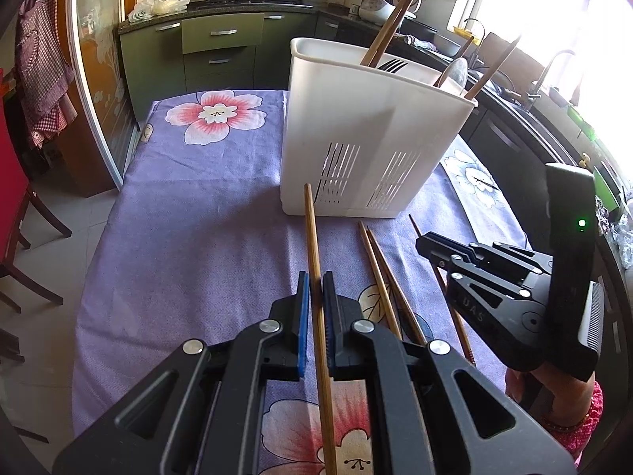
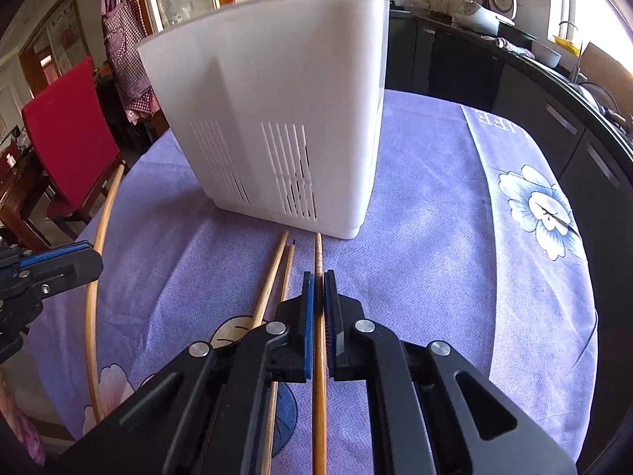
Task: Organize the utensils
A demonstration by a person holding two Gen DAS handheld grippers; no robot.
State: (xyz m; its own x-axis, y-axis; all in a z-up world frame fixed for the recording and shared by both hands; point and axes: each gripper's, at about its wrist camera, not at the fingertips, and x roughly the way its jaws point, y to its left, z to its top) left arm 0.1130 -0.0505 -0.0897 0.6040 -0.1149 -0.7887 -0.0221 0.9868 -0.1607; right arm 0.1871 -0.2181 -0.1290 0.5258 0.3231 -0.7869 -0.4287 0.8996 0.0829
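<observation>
Two grippers, one chopstick each. Left gripper [image 1: 315, 308] fingers shut tight on a chopstick [image 1: 312, 237], tip near the foot of the white bin [image 1: 356, 130]. Right gripper [image 2: 319, 304] fingers narrow around a second chopstick [image 2: 318, 253]; looks pinched, tip just short of the bin. Can't tell if either stick is off the cloth [image 2: 435, 237] yet.

Likely light, thin, stiff and smooth. Easy to spin or slip between flat pads, so best to grab near the middle, not the tip. Not easy to break, but could roll away on the tabletop if dropped.

Long brown wood, round, thinner at one end. Two more sticks [image 2: 277, 277] side by side on the cloth between the held ones, near the bin. More chopsticks [image 1: 389, 27], a fork [image 1: 391, 65] and a spoon [image 1: 455, 73] standing in the bin already. Bin tall, with slots low in its wall, upright on the purple flower cloth.
</observation>
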